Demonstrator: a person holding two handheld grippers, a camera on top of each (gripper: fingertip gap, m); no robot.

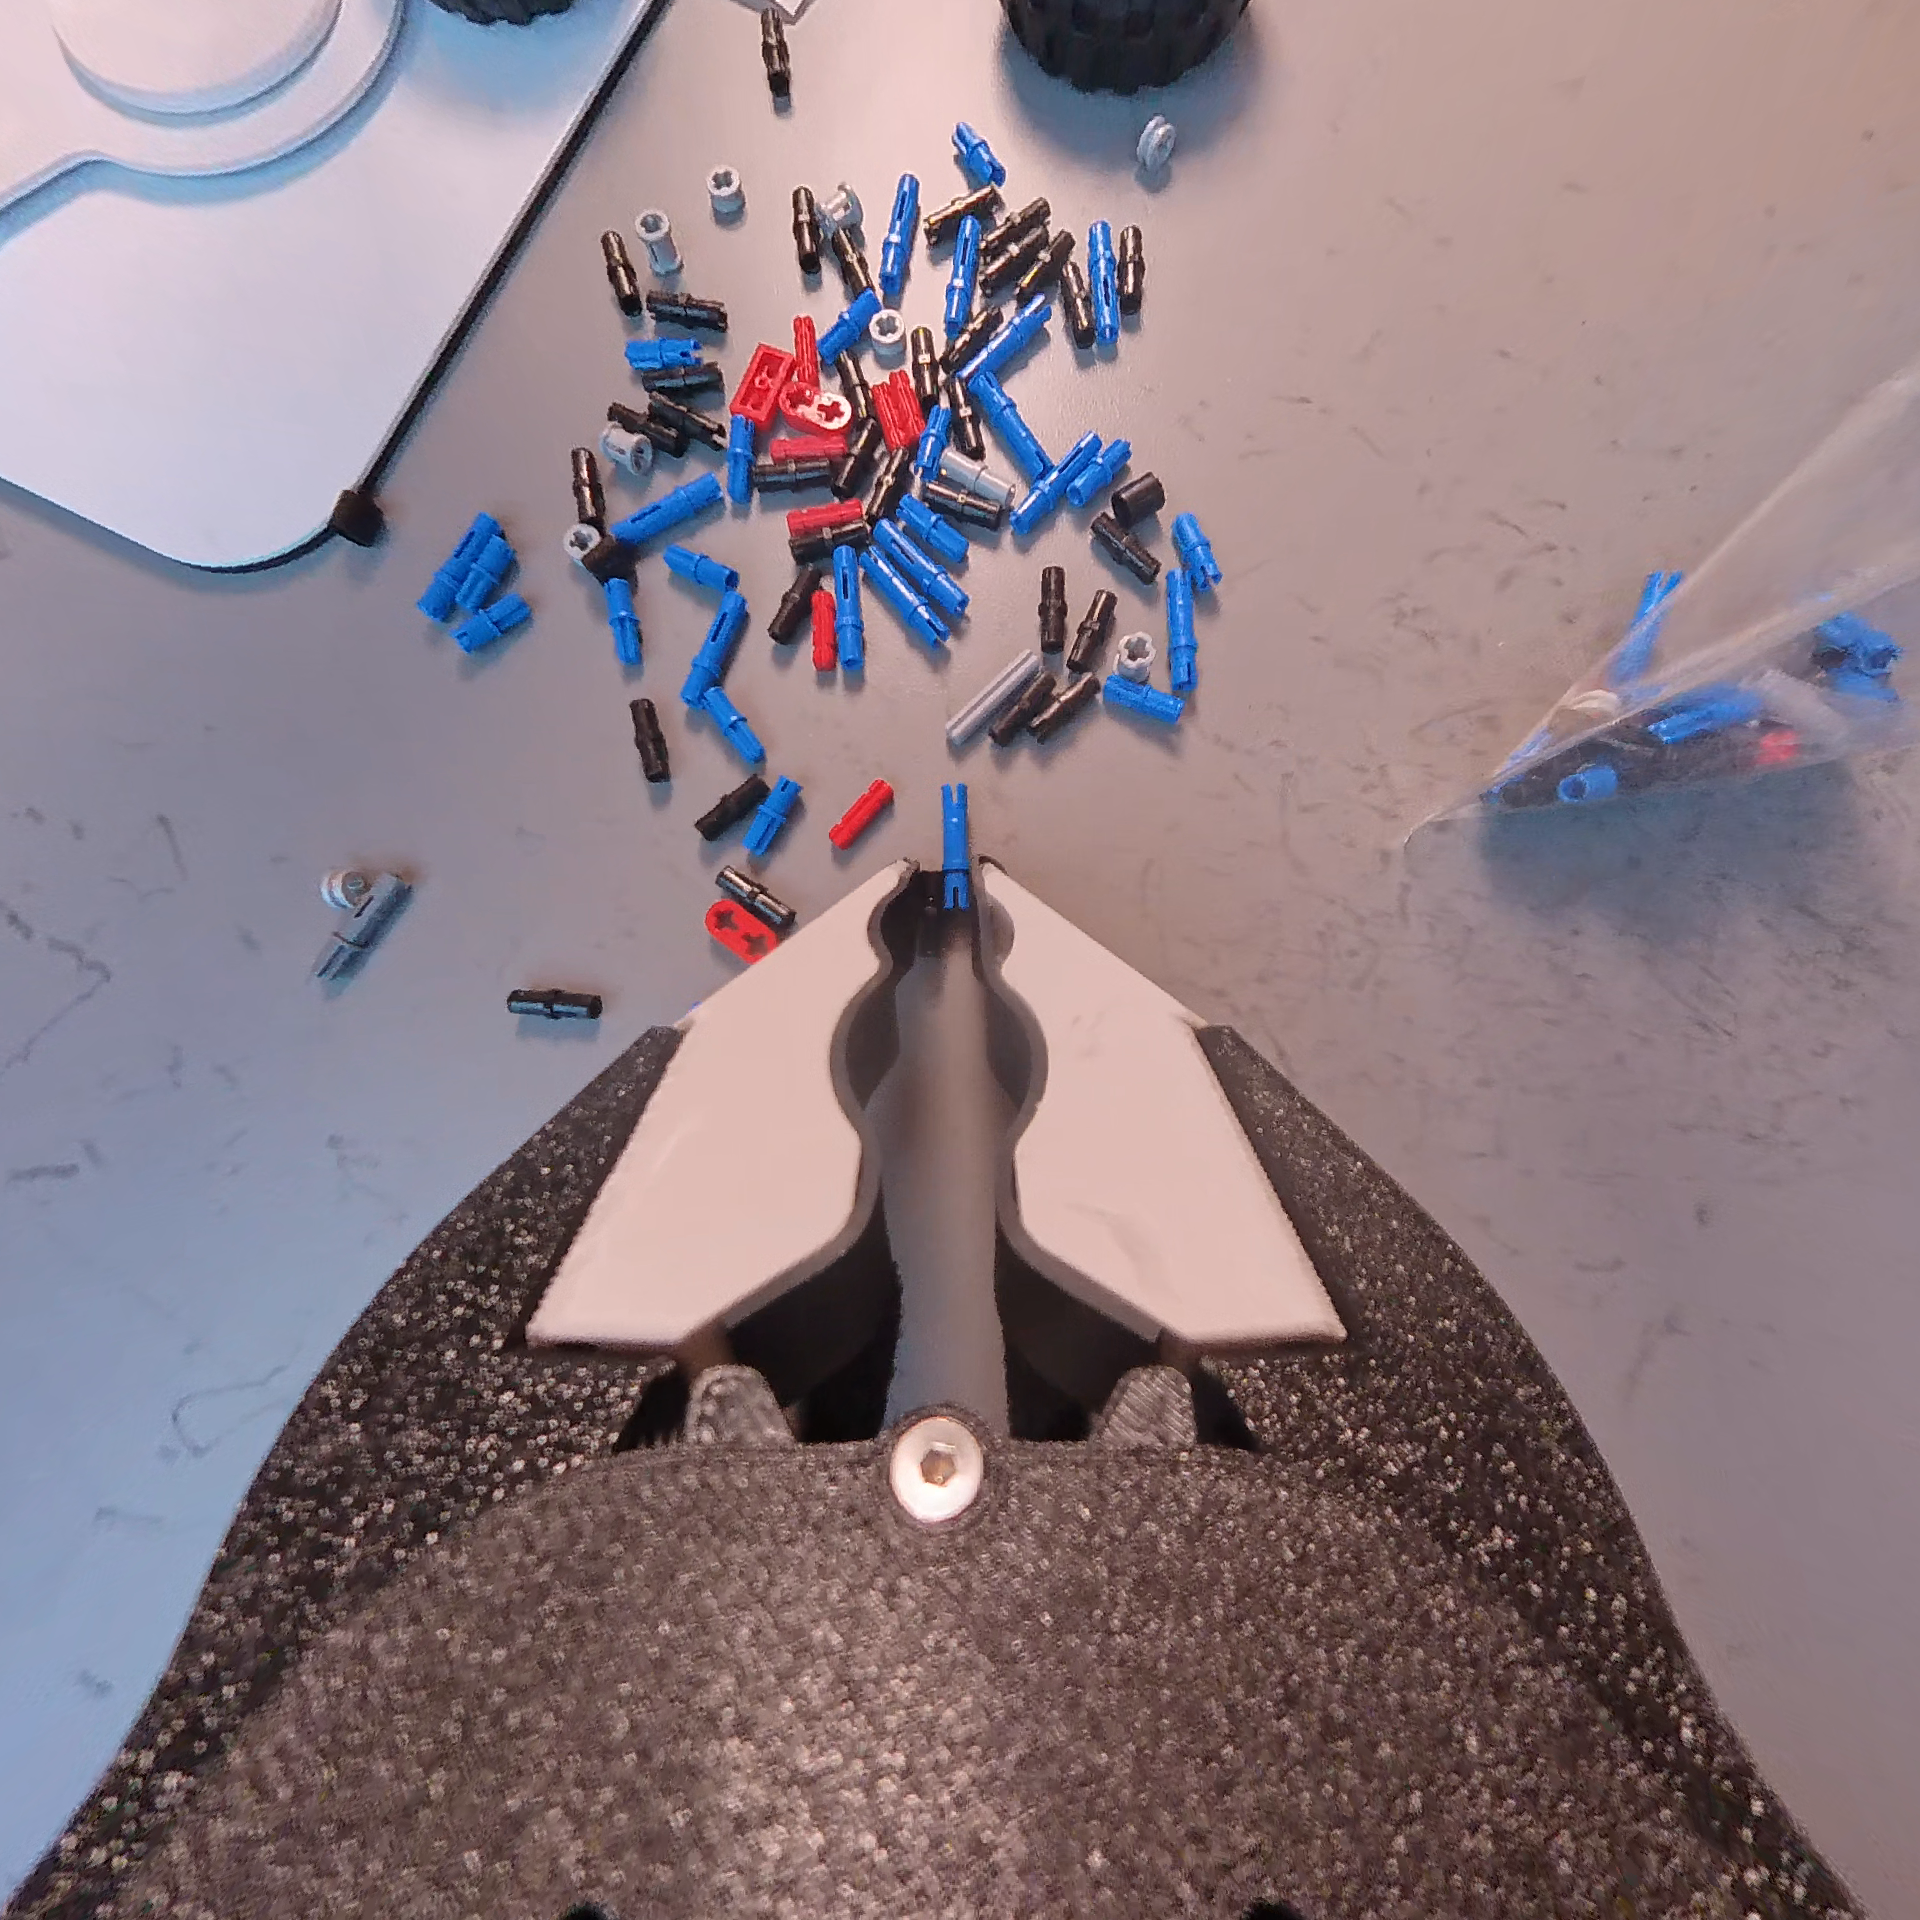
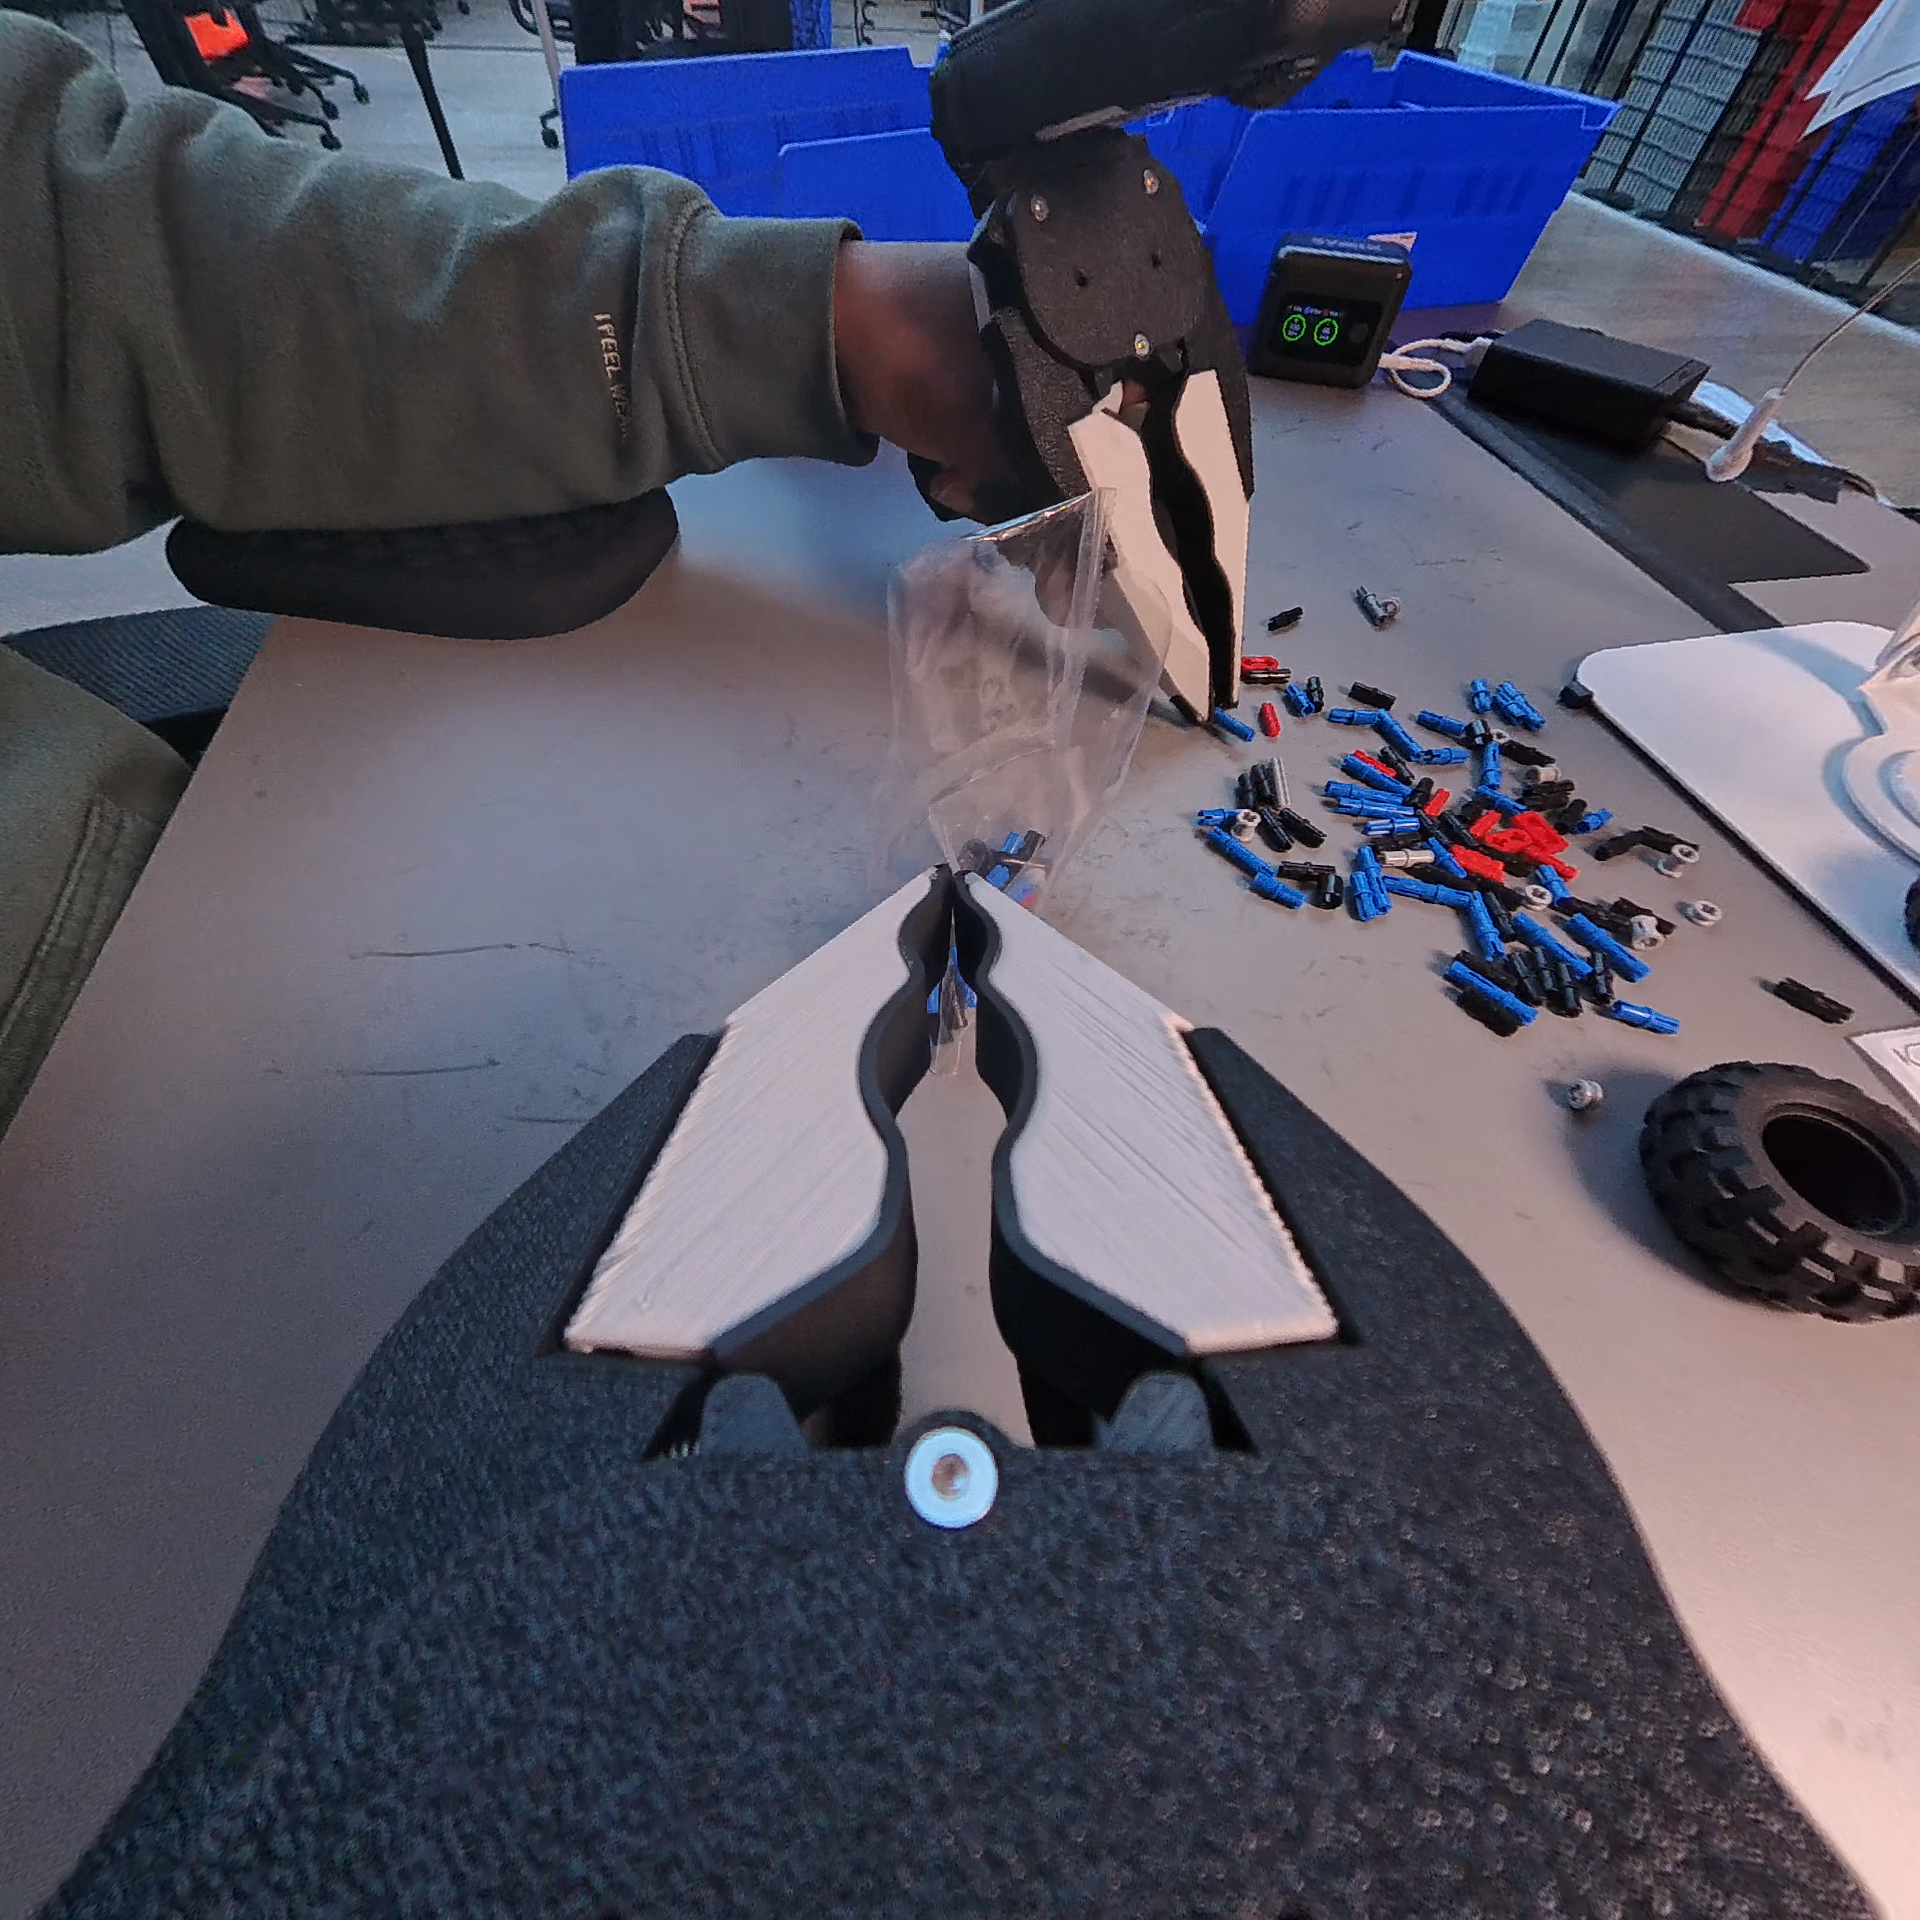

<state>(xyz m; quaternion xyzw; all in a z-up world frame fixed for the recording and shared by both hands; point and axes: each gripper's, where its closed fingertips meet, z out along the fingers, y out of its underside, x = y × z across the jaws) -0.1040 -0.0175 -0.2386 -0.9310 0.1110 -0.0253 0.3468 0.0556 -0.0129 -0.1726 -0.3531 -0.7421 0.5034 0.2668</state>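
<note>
1. Blue connector pin (image 1: 954, 847) sits clamped between the left gripper (image 1: 948, 868) tips, pointing forward, low over the grey table (image 1: 1455, 1039), at the near edge of the scattered pile of pins (image 1: 883, 447), blue, black and red.
2. Left wrist view, surroundings: clear plastic bag (image 1: 1704, 686) with more pins lies to the right; black tyre (image 1: 1127, 42) at the top edge.
3. Right wrist view: right gripper (image 2: 954, 883) is pinched together on the clear plastic bag (image 2: 1013, 707), which stands up from its tips with pins inside.
4. Same view: left gripper (image 2: 1210, 707), in a person's hand (image 2: 914, 364), tips down at the pile's edge; black tyre (image 2: 1787, 1184) to the right.
</note>
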